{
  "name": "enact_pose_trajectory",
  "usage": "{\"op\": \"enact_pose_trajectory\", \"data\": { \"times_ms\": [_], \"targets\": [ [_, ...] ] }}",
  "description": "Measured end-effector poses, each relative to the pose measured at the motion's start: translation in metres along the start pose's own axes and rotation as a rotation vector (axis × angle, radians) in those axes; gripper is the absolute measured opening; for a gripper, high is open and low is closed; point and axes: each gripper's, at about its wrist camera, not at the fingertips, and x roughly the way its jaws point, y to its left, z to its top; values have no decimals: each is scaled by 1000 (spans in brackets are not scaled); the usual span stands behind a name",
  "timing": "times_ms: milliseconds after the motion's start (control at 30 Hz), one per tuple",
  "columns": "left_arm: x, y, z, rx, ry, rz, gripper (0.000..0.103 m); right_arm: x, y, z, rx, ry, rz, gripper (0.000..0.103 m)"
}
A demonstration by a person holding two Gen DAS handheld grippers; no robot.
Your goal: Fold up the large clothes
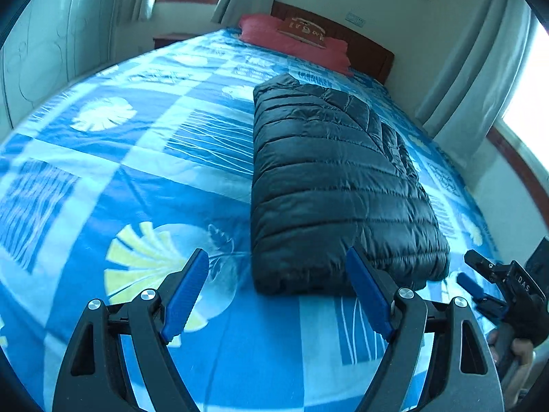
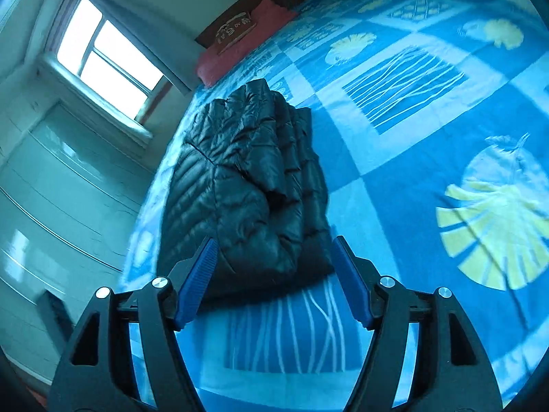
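Black puffer jacket (image 1: 329,185) folded, long axis toward headboard (image 1: 343,39); both tongs (image 1: 278,292) (image 2: 272,281) wide open, empty.

Red pillow (image 1: 295,43) lies on blue bedspread (image 1: 137,171).

L gripper (image 1: 278,269): jaws wide, empty | R gripper (image 2: 272,261): jaws wide, empty

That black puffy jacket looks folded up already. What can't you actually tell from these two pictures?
- Underside and inner layers of the jacket: hidden by its own top fold, both views.
- Writing on the brown cushion atop the red pillow: too small.
- Right gripper in the left wrist view: mostly cut off by the edge.
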Motion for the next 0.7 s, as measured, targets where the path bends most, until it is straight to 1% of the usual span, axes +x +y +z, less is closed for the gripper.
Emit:
{"op": "enact_pose_trajectory", "data": {
  "times_ms": [33, 167, 267, 400, 533, 700],
  "targets": [
    [-3, -1, -2, 3, -4, 8, 81, -5, 6, -5, -35, -13, -38, 74],
    [-21, -10, -9, 26, -37, 51, 83, -21, 28, -17, -136, -57, -132, 80],
    [-35, -17, -11, 60, -83, 83, 83, -37, 49, -27, -209, -106, -178, 84],
    [-55, -30, -15, 105, -131, 123, 83, -50, 75, -36, -299, -159, -219, 90],
    [-69, -38, -17, 126, -168, 156, 84, -60, 96, -45, -382, -201, -243, 91],
    [-81, -43, -19, 141, -192, 164, 85, -66, 106, -50, -408, -218, -239, 91]
  ]
}}
